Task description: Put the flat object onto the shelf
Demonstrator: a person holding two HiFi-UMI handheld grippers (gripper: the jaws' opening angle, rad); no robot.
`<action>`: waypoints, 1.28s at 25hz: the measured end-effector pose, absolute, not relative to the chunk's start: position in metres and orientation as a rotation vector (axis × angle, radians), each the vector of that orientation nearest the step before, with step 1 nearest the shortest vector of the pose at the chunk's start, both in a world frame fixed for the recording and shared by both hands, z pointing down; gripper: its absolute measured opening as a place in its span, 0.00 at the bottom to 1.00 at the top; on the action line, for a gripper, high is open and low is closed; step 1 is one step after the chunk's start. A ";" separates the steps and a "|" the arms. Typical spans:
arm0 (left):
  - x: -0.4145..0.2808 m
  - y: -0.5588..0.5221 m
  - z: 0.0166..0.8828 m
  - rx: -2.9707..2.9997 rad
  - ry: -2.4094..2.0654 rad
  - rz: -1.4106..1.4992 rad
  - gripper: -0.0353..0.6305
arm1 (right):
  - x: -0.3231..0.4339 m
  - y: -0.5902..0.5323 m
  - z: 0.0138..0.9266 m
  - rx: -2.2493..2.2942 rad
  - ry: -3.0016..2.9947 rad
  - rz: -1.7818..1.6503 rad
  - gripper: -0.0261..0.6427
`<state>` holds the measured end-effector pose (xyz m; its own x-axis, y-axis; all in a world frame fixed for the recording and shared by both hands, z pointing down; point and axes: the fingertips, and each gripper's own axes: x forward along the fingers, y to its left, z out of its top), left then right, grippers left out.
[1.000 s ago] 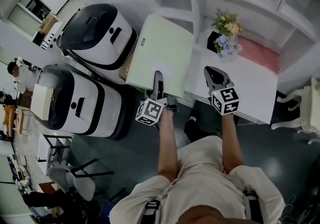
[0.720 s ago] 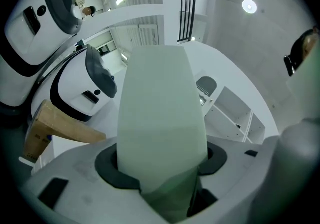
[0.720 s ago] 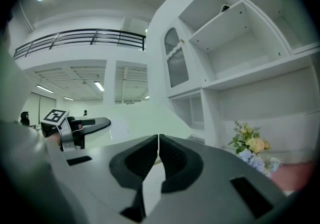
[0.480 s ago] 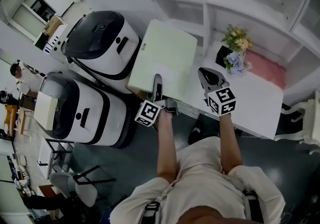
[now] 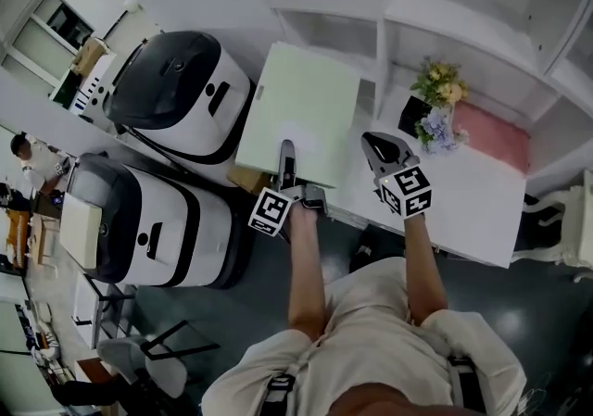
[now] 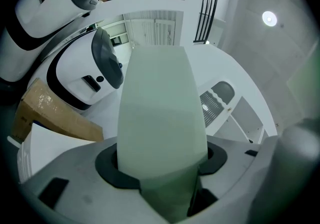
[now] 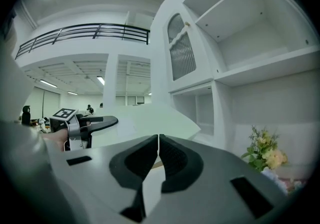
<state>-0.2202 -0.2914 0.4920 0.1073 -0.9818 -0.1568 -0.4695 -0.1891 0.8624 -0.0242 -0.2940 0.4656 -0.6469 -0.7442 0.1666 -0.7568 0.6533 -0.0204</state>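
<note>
a white table [image 5: 468, 206] at right centre carries a flower bouquet [image 5: 437, 101] and a pink mat [image 5: 496, 132]; the white shelf [image 5: 454, 23] rises behind, upper right.

Flowers [image 5: 439, 101] on the table [image 5: 468, 196], flat board [image 5: 301, 113] to their left

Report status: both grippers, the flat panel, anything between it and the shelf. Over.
Left gripper shut on pale green panel. Right gripper shut, empty. Panel not yet on shelf; flowers stand to its right, path looks open.
</note>
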 end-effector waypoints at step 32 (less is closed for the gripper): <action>-0.189 -0.402 0.559 1.459 -1.055 -1.057 0.44 | 0.012 -0.372 0.503 1.386 -2.648 0.278 0.14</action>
<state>-0.1893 -0.4022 0.5586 0.2350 -0.9678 -0.0898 -0.0879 -0.1132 0.9897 0.0124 -0.3717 0.5029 -0.5659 -0.7978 0.2079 -0.8236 0.5585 -0.0984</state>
